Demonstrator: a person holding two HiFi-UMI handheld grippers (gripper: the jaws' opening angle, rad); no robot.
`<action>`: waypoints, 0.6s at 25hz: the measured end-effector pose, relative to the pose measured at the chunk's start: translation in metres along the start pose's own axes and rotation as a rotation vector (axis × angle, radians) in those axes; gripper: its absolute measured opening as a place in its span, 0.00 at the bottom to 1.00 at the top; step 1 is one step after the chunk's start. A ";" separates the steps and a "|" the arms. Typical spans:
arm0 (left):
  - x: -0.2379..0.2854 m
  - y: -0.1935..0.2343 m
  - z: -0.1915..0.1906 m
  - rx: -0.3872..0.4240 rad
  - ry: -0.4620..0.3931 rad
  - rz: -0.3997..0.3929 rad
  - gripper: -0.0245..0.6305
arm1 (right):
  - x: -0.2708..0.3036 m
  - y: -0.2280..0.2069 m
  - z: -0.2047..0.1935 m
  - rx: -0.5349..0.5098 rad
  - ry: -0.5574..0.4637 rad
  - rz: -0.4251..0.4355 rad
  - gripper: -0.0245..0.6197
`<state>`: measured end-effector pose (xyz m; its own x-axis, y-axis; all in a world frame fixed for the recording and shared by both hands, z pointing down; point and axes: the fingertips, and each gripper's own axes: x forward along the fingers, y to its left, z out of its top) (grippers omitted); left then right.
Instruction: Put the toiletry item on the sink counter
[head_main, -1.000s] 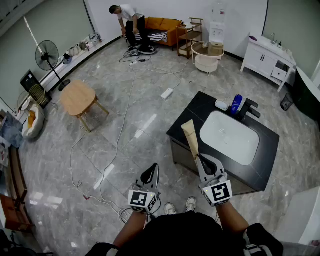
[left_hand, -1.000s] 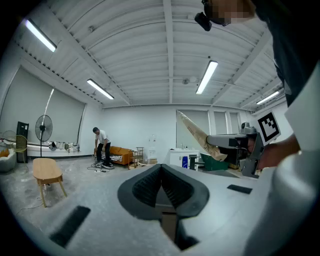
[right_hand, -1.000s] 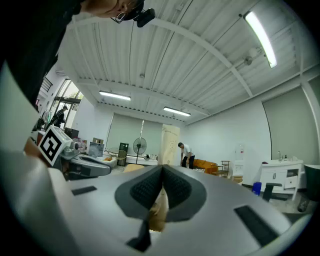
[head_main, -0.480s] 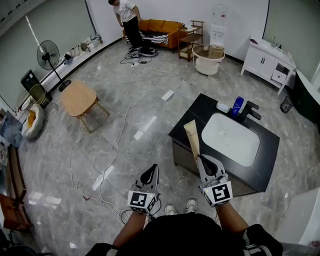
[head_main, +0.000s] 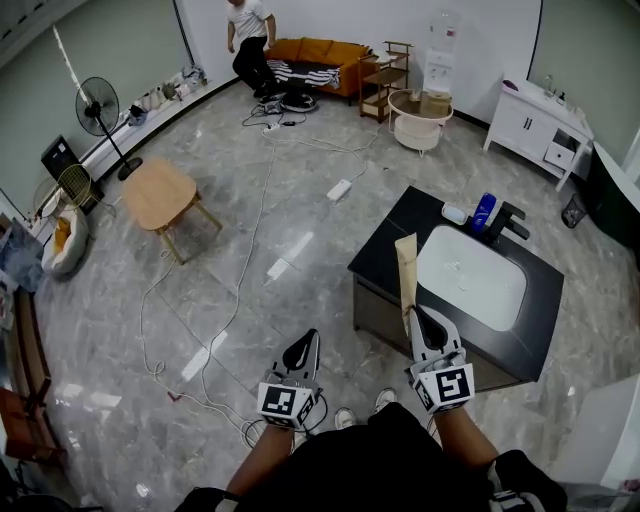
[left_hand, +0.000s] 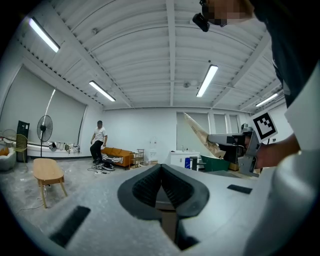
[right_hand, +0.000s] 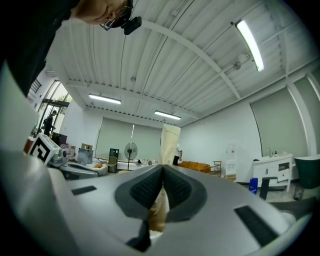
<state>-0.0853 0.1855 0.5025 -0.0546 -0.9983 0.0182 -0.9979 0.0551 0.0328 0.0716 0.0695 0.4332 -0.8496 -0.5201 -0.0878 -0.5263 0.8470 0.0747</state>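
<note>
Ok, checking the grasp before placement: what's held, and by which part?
The right gripper grips the beige tube near its narrow lower end; the left gripper is shut on nothing.

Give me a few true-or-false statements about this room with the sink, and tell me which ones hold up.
1. The right tool is clamped on a tall beige tube. True.
2. A white basin is set into the black sink counter. True.
3. The tall beige tube lies flat on the black sink counter. False: the right tool holds it upright in the air.
4. The left tool carries a bottle. False: it is shut and empty; a blue bottle stands on the counter behind the basin.
</note>
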 end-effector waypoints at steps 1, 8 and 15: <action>-0.001 0.004 -0.001 -0.002 0.001 0.002 0.05 | 0.003 0.001 -0.002 0.001 0.004 -0.004 0.05; 0.016 0.023 -0.013 -0.015 0.022 0.003 0.05 | 0.033 -0.004 -0.016 0.006 0.026 -0.011 0.05; 0.075 0.040 -0.013 -0.003 0.038 -0.031 0.05 | 0.076 -0.037 -0.028 0.007 0.019 -0.035 0.05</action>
<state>-0.1293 0.1135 0.5186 -0.0224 -0.9982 0.0548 -0.9990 0.0244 0.0365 0.0257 -0.0044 0.4521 -0.8312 -0.5514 -0.0715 -0.5555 0.8290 0.0645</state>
